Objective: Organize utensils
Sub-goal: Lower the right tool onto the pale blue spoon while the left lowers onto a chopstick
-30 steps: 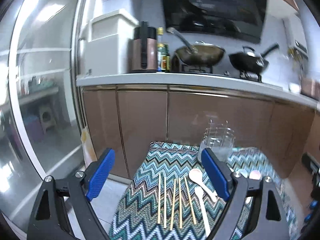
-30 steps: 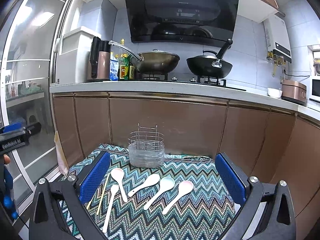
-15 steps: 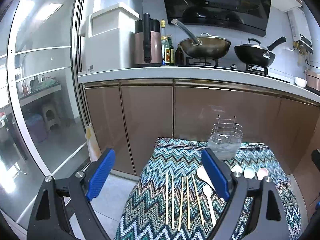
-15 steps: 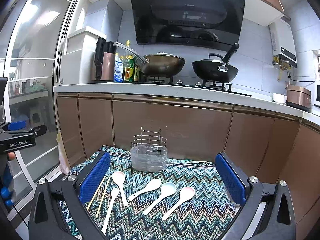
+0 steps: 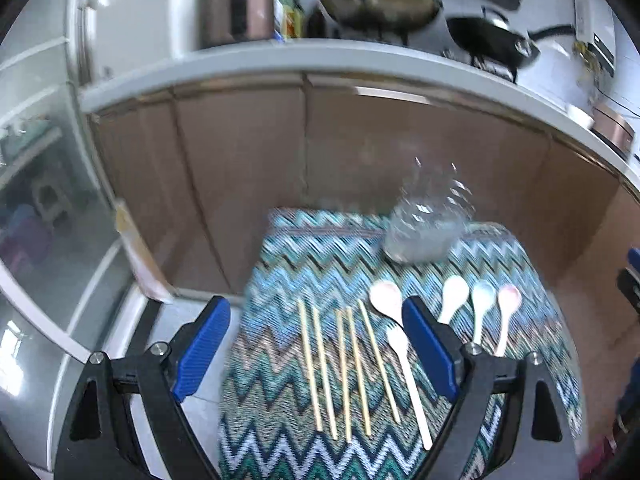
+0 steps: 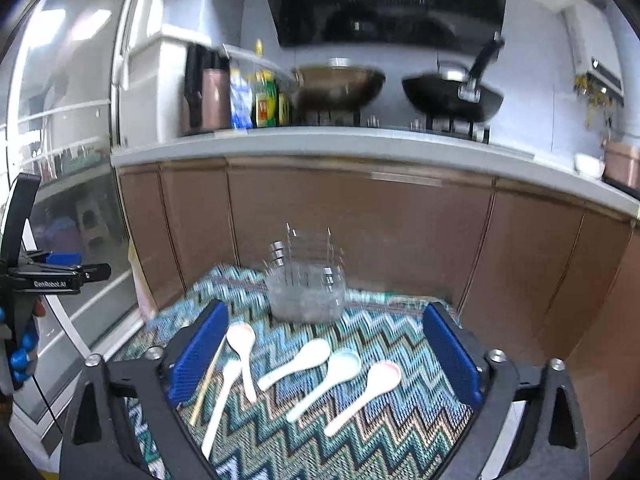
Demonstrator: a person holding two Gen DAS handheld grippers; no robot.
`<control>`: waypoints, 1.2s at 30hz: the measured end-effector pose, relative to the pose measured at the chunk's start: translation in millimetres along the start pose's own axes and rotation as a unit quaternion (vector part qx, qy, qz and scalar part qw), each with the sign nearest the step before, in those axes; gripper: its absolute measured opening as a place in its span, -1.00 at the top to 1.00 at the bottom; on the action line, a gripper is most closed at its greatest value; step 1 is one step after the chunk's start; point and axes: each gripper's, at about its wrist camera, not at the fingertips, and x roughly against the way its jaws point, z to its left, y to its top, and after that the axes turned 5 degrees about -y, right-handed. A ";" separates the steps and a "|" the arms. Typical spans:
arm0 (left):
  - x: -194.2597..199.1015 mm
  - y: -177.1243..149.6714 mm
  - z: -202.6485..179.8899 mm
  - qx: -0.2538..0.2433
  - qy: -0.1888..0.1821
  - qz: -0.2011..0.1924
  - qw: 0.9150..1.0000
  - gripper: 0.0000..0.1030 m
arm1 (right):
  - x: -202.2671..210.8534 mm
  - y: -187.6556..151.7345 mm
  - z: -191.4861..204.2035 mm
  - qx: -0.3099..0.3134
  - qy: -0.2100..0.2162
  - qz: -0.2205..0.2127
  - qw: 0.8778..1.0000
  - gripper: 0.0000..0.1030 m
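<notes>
Several wooden chopsticks (image 5: pixel 344 364) lie side by side on a zigzag-patterned cloth (image 5: pixel 288 264). Several white and pastel spoons (image 6: pixel 296 364) lie to their right; they also show in the left wrist view (image 5: pixel 452 296). A wire and clear-plastic utensil holder (image 6: pixel 306 284) stands upright at the cloth's far edge; it also shows in the left wrist view (image 5: pixel 424 228). My left gripper (image 5: pixel 316 348) is open and empty above the chopsticks. My right gripper (image 6: pixel 324 354) is open and empty above the spoons.
Brown cabinet doors (image 6: pixel 360 216) rise just behind the cloth under a white countertop (image 6: pixel 360 144) with a wok (image 6: pixel 336 84), a black pan (image 6: pixel 452 96) and bottles. A glass sliding door (image 5: pixel 36 184) is at the left. The left gripper shows at the left edge of the right wrist view (image 6: pixel 52 276).
The left gripper has tilted down and moved in over the chopsticks. The right gripper has come closer to the spoons. Both views are motion-blurred.
</notes>
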 end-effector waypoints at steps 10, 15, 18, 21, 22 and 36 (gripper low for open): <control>-106.3 1.5 4.4 0.016 -0.055 0.170 0.984 -0.17 | -108.2 -30.7 -58.6 -0.063 0.069 0.183 0.979 0.01; -150.3 -2.8 5.6 0.027 -0.059 0.220 0.973 0.11 | -155.1 -62.4 -80.1 -0.124 0.111 0.244 0.955 0.29; -168.7 -4.0 7.1 0.032 -0.057 0.238 0.969 0.18 | -177.3 -71.5 -77.9 -0.140 0.139 0.263 0.944 0.35; -184.3 -7.9 10.0 0.036 -0.055 0.254 0.965 0.21 | -187.6 -78.6 -79.3 -0.146 0.136 0.271 0.942 0.36; -186.8 -8.7 10.6 0.036 -0.053 0.257 0.964 0.23 | -190.1 -81.0 -82.1 -0.147 0.130 0.274 0.941 0.37; -219.2 -16.9 19.9 0.050 -0.050 0.298 0.952 0.33 | -235.3 -70.6 -57.7 -0.076 0.126 0.294 0.944 0.46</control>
